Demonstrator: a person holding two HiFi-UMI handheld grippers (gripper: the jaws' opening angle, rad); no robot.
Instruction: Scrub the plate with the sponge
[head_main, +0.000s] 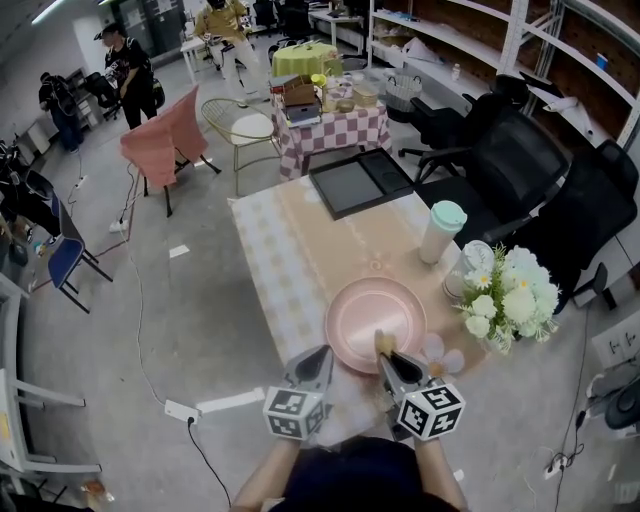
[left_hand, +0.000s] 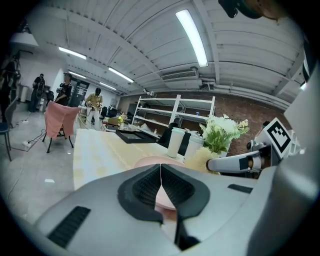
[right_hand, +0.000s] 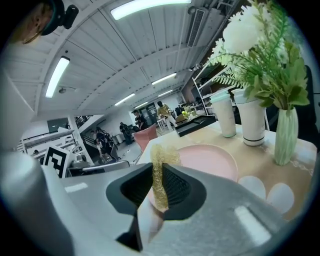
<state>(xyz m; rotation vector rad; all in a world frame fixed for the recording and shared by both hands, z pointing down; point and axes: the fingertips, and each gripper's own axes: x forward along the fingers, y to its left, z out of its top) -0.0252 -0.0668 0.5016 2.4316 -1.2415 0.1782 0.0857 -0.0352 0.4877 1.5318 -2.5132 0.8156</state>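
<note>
Plate (head_main: 378, 320) lies on the table (head_main: 285, 265) close to its near edge, pink, flat and bare. Our right claw (head_main: 385, 357) pinches the sponge (head_main: 383, 344) upright between its pads, right over the plate's near rim; we cannot tell whether the sponge touches it. Our left claw (head_main: 321, 355) is pressed together on nothing and hangs just beside the plate's near-left rim.

We judge the task barely begun. The sponge is in hand and brought to the plate, and that is the part done. We see no foam or streaks on the plate's face, so the scrubbing across it looks all to come. Nothing steadies the plate, though the left claw is near enough to pin the rim if it slides.

The left and far sides of the plate are open table, so strokes away from us or to the left run free, with the tray (head_main: 360, 180) well apart at the far end. The right is crowded: a lidded cup (head_main: 441, 230), a second cup (head_main: 472, 262) and the flowers (head_main: 508, 298) stand near the far-right rim, and a mat (head_main: 441, 352) lies just beside the near-right rim. The table's near edge is close under both claws, so a pull towards us could drag the plate off.
</note>
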